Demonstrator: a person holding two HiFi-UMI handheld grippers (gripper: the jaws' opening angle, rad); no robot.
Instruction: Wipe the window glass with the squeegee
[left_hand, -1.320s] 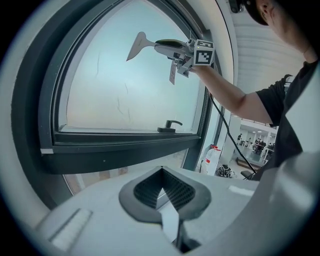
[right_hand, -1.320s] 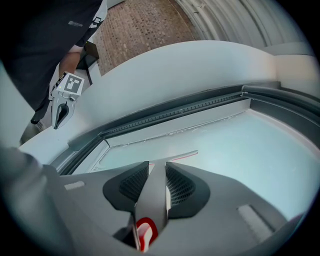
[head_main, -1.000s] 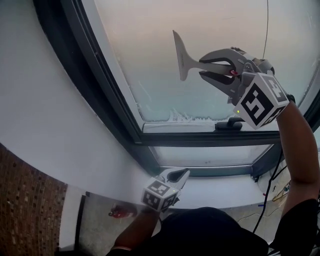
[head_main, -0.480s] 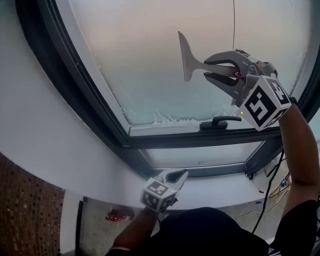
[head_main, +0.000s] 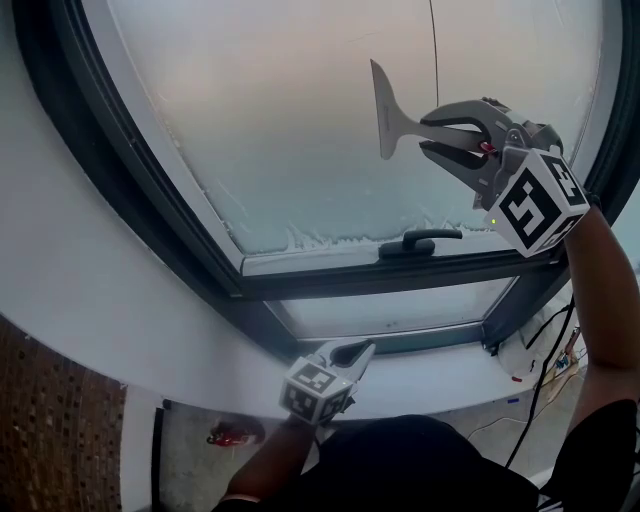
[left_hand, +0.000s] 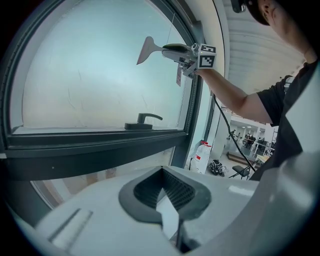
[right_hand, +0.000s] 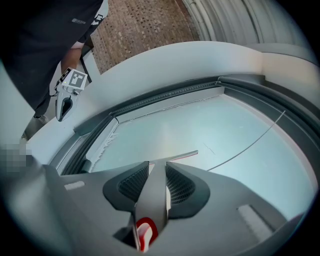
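**A:** Squeegee (head_main: 392, 115), where is it?

**B:** Up and slightly left of the window handle (head_main: 420, 240), blade against the window glass (head_main: 290, 130). The right gripper (head_main: 433, 134) pinches its grey stem, jaws pressed on either side.

**A:** And the other claw?

**B:** The left gripper (head_main: 352, 352) hangs well below the window handle, over the white sill (head_main: 150, 320), jaws together with nothing between them.

**A:** Around it?

**B:** A ragged frosty fringe (head_main: 320, 238) runs along the pane's bottom, left of the handle. The dark frame (head_main: 300, 285) lies just under the handle, cables (head_main: 545, 350) lower right of it, and brown tiled floor (head_main: 50, 420) far lower left.
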